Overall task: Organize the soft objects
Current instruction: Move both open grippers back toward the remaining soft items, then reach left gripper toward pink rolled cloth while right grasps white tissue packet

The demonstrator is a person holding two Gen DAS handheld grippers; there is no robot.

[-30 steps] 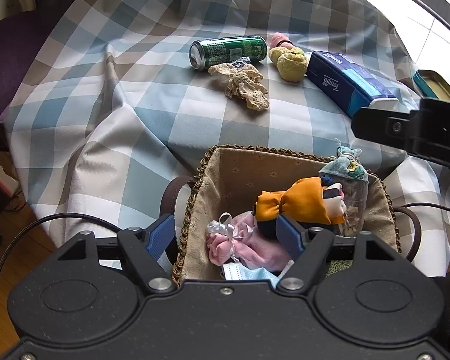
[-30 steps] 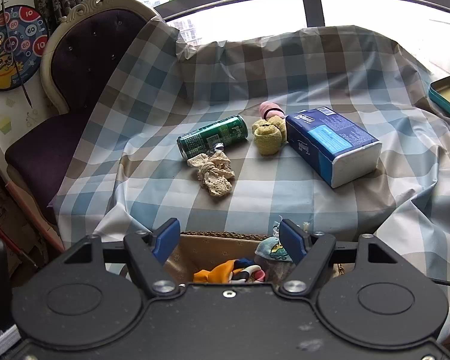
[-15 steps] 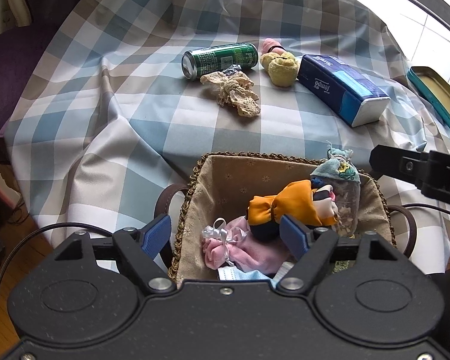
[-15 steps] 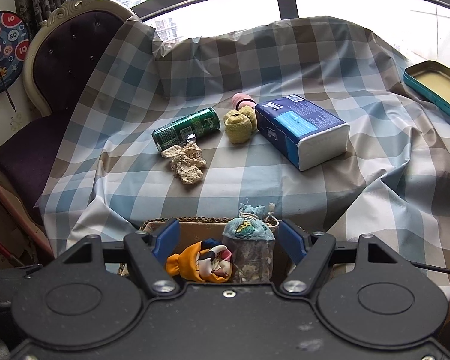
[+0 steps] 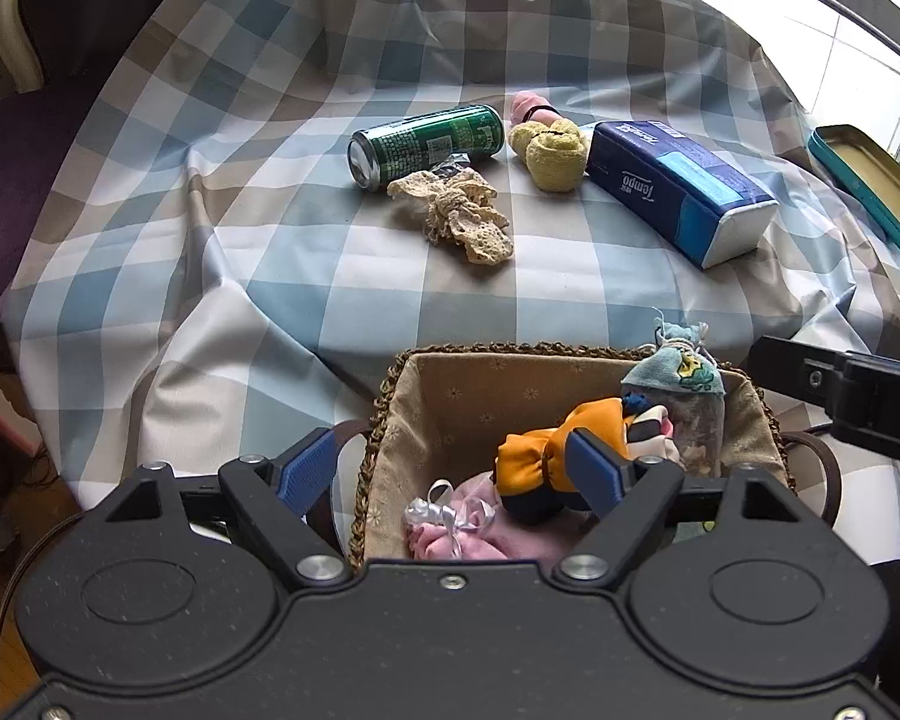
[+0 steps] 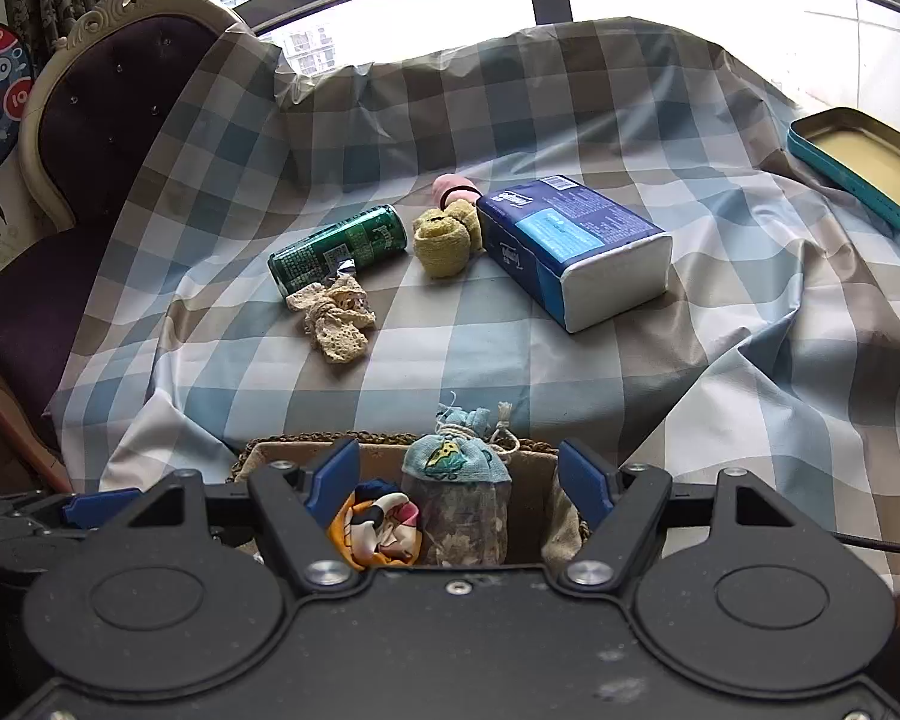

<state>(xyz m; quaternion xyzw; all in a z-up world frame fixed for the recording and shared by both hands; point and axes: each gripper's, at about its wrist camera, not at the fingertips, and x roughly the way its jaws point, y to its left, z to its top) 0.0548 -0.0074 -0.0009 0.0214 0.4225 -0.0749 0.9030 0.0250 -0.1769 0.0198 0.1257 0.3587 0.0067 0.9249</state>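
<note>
Checked tablecloth (image 5: 282,276) carries lace bow (image 5: 453,216), lengthwise diagonal toward basket (image 5: 390,408).

The left gripper (image 5: 453,471) points steeply downward with its blue pads set wide apart; its jaws have just been opening and the pads press on nothing; the right gripper (image 6: 459,483) also tilts downward, its jaws parted at a middling width, its blue fingertips (image 6: 582,480) clear of contact on either side.
</note>
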